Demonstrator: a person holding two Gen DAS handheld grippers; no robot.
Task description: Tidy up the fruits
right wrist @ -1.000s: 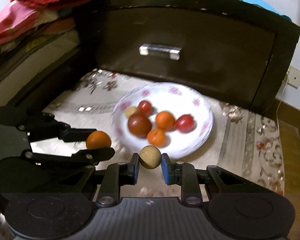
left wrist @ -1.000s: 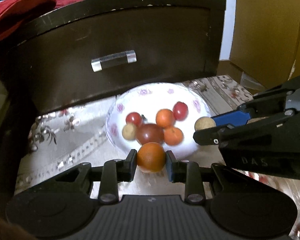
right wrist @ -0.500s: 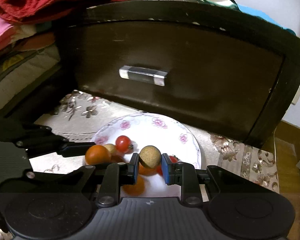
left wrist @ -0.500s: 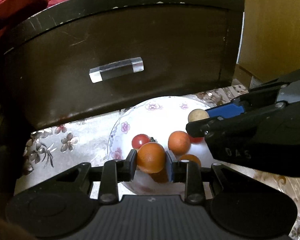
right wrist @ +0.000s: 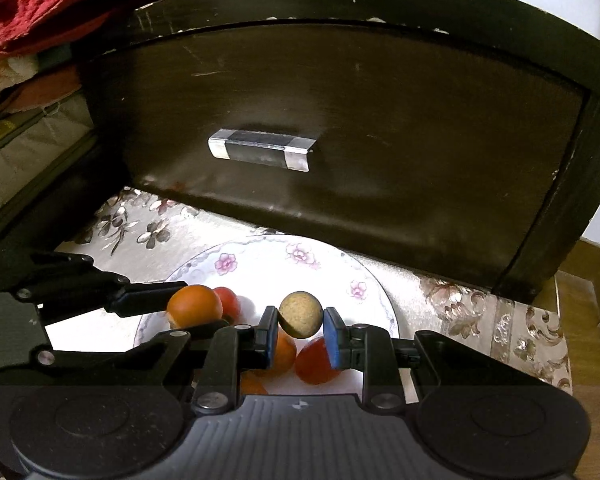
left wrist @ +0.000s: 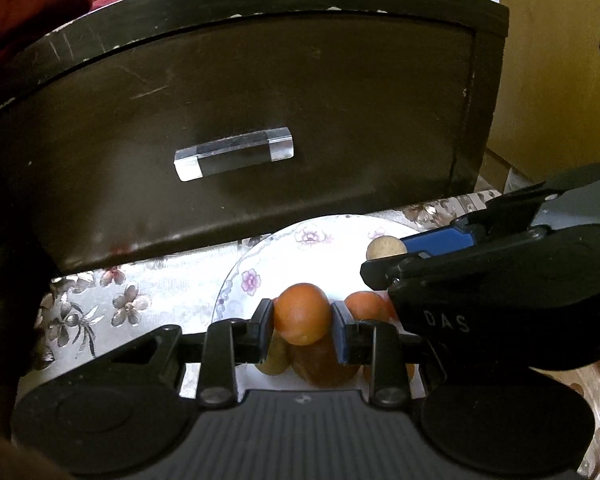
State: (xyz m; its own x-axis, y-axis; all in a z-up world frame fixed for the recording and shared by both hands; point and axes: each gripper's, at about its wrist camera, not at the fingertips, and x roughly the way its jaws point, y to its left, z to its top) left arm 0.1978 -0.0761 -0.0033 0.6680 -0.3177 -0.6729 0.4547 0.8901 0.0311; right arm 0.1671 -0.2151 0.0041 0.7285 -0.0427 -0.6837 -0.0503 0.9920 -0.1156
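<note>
Clamped on an orange (left wrist: 302,314), my left gripper (left wrist: 302,322) holds it over the plate (left wrist: 296,248), below the drawer (left wrist: 236,120). Through the right wrist camera, I see my right gripper (right wrist: 300,326) pinching a tan fruit (right wrist: 300,314) above the plate's tomatoes (right wrist: 316,362).

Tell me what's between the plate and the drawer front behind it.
Nothing stands there: only a bare strip of flowered tablecloth lies between the plate and the drawer front, seen best in the right wrist view.
</note>
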